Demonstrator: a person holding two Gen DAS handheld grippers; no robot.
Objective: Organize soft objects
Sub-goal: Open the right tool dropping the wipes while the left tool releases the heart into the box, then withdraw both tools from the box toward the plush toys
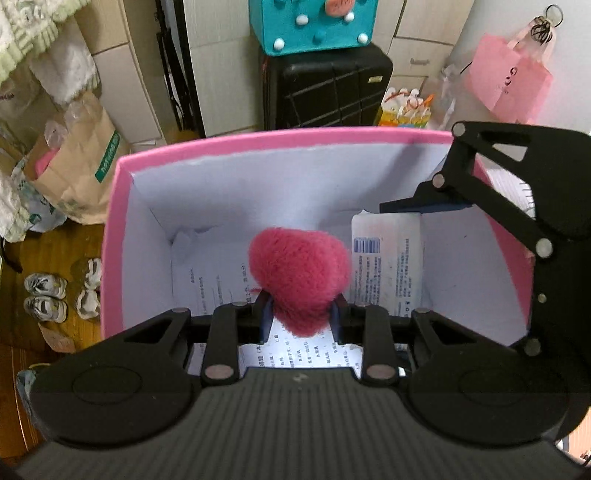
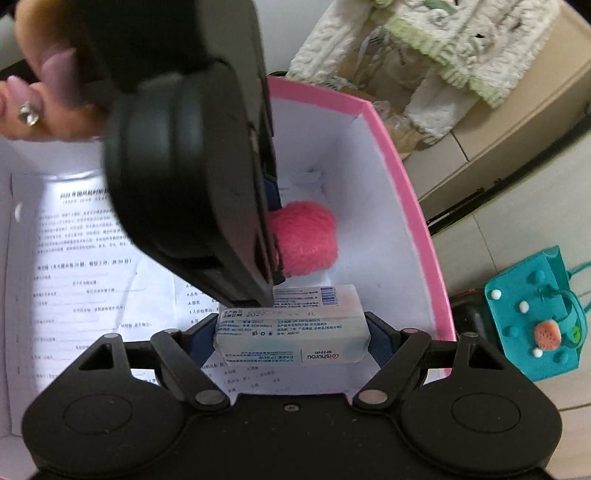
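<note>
A fluffy pink plush heart hangs inside a pink box with white walls and printed paper on its floor. My left gripper is shut on the heart's lower tip. Beside it on the right, a white tissue pack is also down in the box. In the right wrist view my right gripper is shut on that tissue pack, a finger on each short side. The left gripper's black body fills the upper left there, with the plush heart showing past it near the box wall.
Behind the box stand a black suitcase with a teal felt bag on top, a pink gift bag and a brown paper bag. Small shoes lie on the wooden floor at left. A hand with a ring holds the left gripper.
</note>
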